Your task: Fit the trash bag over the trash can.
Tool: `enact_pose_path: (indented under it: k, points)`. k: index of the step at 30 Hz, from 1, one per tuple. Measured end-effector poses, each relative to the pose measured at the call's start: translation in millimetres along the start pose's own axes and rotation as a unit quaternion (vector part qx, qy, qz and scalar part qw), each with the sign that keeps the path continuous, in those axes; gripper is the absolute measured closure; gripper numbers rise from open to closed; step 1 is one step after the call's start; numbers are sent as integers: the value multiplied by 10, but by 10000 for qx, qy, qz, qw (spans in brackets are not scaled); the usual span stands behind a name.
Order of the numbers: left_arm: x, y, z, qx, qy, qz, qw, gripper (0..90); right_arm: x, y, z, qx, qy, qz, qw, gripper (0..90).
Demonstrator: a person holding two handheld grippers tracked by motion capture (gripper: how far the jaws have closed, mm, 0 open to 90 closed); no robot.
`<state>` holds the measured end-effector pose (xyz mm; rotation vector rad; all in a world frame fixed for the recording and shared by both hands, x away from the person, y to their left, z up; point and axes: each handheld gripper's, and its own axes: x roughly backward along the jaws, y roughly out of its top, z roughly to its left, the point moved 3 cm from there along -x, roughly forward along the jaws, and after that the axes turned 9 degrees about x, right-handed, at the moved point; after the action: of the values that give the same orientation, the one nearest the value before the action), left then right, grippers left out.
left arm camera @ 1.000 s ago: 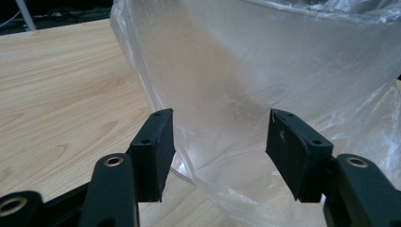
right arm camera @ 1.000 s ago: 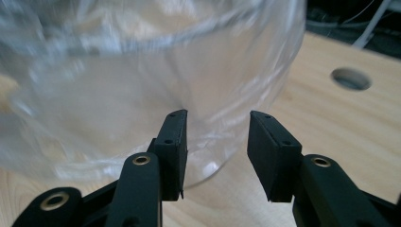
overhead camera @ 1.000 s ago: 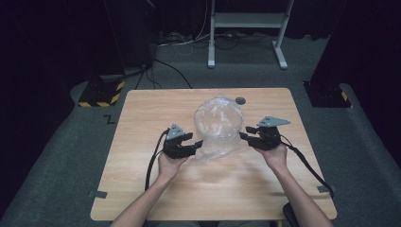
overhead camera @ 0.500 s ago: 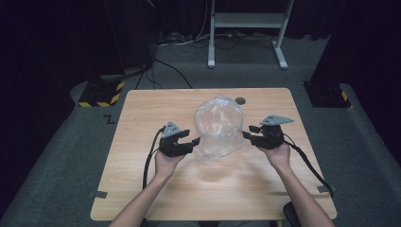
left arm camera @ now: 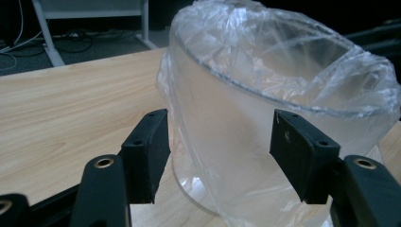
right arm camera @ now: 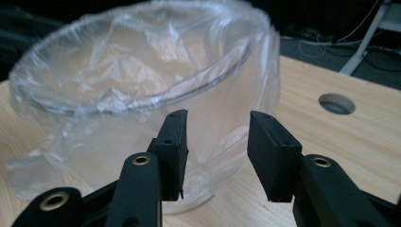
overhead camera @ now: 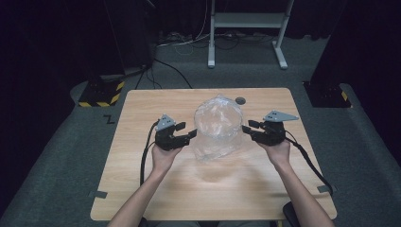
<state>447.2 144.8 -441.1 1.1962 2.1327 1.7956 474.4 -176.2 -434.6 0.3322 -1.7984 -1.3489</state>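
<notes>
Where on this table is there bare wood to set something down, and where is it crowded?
Free: the near strip of the table between the forearms, the far-left corner, and the right edge beyond the right gripper. Crowded: the middle, where the bag-lined clear container sits between it and the left gripper; a cable hole lies behind it.

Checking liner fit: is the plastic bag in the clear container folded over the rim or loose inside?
Folded over. The plastic bag drapes over the clear container's rim and down its outside.
</notes>
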Motion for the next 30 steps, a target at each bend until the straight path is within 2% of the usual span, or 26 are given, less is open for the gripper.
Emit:
enact_pose_path:
  k: [1,3,7,10,13,15,18,20,24,30]
  points:
    - [5,3,-7,-50,34,0,10000,388,-36,-22,14,23,20,71,10000,584]
    - [15,11,-10,-9,-16,-25,10000,382,-97,-77,37,109,39,235,9997,582]
    - [45,34,2,-17,9,-53,10000,373,-151,-154,49,100,85,458,9989,579]
    - [76,57,11,-25,9,-100,9999,365,-91,-112,24,78,57,305,9995,579]
    - [81,94,9,64,-14,-138,9999,354,-11,-56,-3,25,-9,151,9999,580]
    - [63,124,-13,111,-20,-167,9998,345,35,-18,-14,19,-47,71,10000,581]
    - [13,164,-57,41,48,-100,9999,342,94,47,-13,24,-82,-83,9999,582]
    - [-12,188,-67,84,50,-95,9999,341,124,81,-8,1,-82,-167,9998,583]
    - [-35,226,-55,215,88,-103,9997,339,144,136,-8,-41,-90,-284,9995,582]
    - [-71,272,-60,221,110,-37,9997,337,132,250,27,-67,-121,-486,9987,582]
